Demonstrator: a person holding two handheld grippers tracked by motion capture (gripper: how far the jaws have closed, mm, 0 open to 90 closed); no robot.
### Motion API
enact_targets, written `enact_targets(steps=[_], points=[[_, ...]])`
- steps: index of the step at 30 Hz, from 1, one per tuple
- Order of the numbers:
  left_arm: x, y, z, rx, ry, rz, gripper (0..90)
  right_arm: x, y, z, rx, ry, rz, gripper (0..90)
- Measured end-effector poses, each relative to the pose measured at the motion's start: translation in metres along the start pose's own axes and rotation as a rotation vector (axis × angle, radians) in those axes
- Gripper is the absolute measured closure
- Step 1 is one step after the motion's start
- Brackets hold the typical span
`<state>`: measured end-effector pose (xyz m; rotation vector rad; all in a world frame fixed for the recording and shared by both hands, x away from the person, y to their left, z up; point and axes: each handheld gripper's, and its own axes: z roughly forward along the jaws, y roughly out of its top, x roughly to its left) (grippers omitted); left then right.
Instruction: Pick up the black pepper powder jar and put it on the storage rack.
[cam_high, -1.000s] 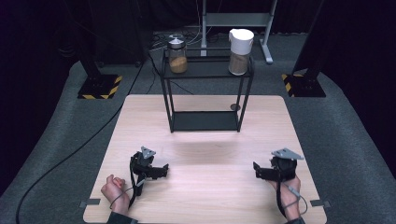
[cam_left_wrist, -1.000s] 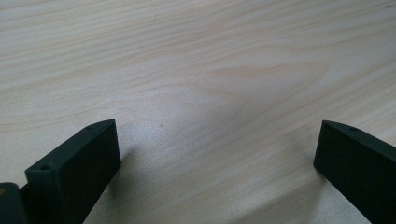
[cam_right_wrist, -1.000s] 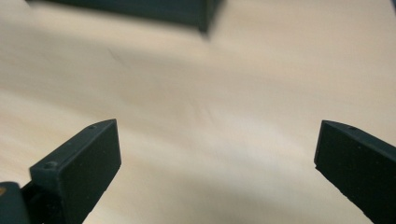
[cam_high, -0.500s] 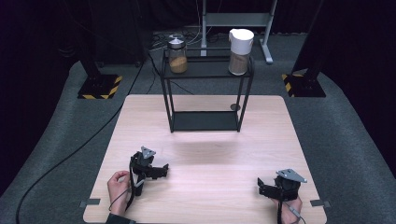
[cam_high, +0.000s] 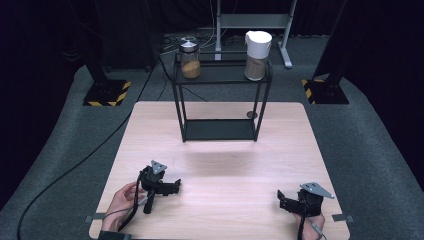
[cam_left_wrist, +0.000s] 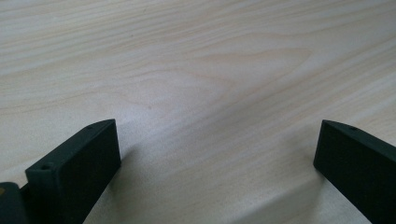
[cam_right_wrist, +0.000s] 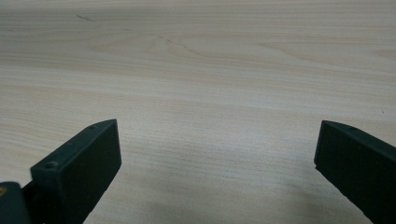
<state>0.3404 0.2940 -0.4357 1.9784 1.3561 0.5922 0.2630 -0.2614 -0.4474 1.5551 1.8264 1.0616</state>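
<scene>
My left gripper (cam_high: 175, 186) rests low on the pale wooden table (cam_high: 225, 165) at the near left, held by a hand, its jaws pointing right. In the left gripper view the gripper (cam_left_wrist: 217, 140) is open, with bare wood between the jaws. My right gripper (cam_high: 281, 199) lies at the near right by the front edge, jaws pointing left. The right gripper view also shows that gripper (cam_right_wrist: 217, 140) open over bare wood.
A black metal rack (cam_high: 220, 130) stands at the table's far middle. Its top shelf carries a glass jar (cam_high: 190, 62) with brown contents and a white-lidded jar (cam_high: 257, 50). A small round disc (cam_high: 251, 114) lies by the rack's right leg. Dark floor and cables surround the table.
My right gripper has drawn back toward the table's front edge over the last second and now holds still. The left gripper has barely moved.
</scene>
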Motion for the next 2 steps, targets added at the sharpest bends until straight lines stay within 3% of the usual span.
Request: enact_targets(steps=[2], points=[[-0.0047,-0.0017,-0.0015,-0.002,0.013,-0.012,0.0,-0.0001,0.0001,0.0000,0.000,0.001,0.001,0.0]])
